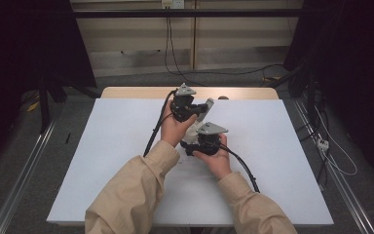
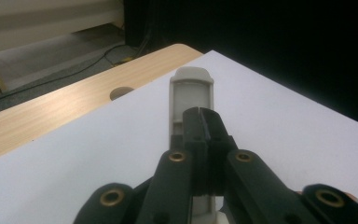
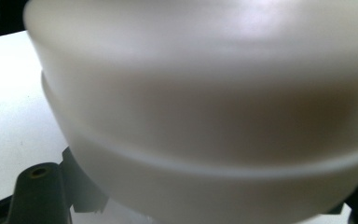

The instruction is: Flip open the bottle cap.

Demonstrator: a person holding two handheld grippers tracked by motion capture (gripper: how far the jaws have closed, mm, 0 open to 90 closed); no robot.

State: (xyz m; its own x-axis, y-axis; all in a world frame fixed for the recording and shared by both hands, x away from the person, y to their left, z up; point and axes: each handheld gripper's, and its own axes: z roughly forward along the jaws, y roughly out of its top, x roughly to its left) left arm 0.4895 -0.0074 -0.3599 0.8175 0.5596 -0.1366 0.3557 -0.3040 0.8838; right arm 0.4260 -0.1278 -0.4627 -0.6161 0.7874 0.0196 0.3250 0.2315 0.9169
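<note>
A pale, rounded plastic piece (image 1: 193,135) hangs just above the middle of the white table (image 1: 282,161) between both hands. In the right gripper view its milky curved wall (image 3: 205,107) bulges close up, and one black finger (image 3: 39,191) shows beside it. My right gripper (image 1: 191,145) is shut on this piece. A grey flat strip (image 1: 208,104) with a rounded end (image 2: 191,79) juts out past my left gripper (image 1: 197,109). Its jaws (image 2: 200,119) meet along a thin seam right over the strip. Whether they pinch part of it is not clear.
The white sheet leaves a band of wooden tabletop (image 1: 141,92) at the far edge, with a round hole (image 2: 121,92) in it. Black cables trail from both grippers over the table. Dark stands and floor cables (image 1: 321,141) flank the table.
</note>
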